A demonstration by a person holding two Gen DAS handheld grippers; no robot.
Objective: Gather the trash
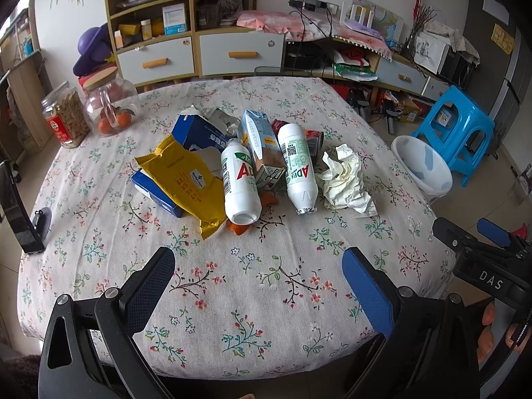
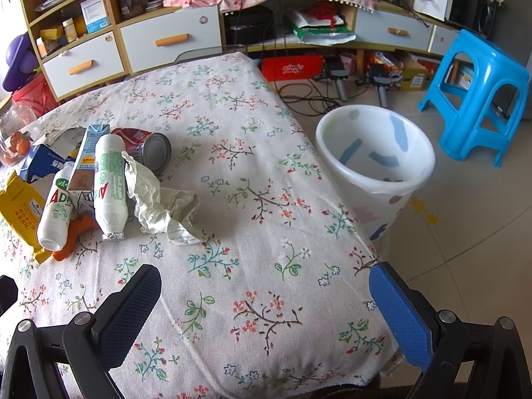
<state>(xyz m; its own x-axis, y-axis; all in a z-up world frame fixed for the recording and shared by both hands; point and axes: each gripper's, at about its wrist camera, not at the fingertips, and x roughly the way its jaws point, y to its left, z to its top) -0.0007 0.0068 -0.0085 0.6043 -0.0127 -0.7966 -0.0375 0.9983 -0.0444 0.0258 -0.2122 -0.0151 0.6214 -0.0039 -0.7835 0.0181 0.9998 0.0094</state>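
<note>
A pile of trash lies mid-table on the floral cloth [image 1: 266,282]: a yellow wrapper [image 1: 183,179], a torn blue box [image 1: 199,133], two white AD bottles [image 1: 239,183] [image 1: 299,169], a milk carton [image 1: 262,146], a tin can [image 2: 156,151], orange peel [image 1: 239,227] and crumpled paper [image 1: 345,179]. A white bin [image 2: 375,166] stands on the floor right of the table. My left gripper [image 1: 259,266] is open and empty, near the table's front edge, short of the pile. My right gripper [image 2: 266,286] is open and empty, over the table's right front corner.
Two glass jars [image 1: 109,106] [image 1: 65,116] stand at the table's back left. A black phone stand [image 1: 23,206] is at the left edge. A blue stool [image 2: 478,93] sits behind the bin. Cabinets, cables and clutter line the far wall.
</note>
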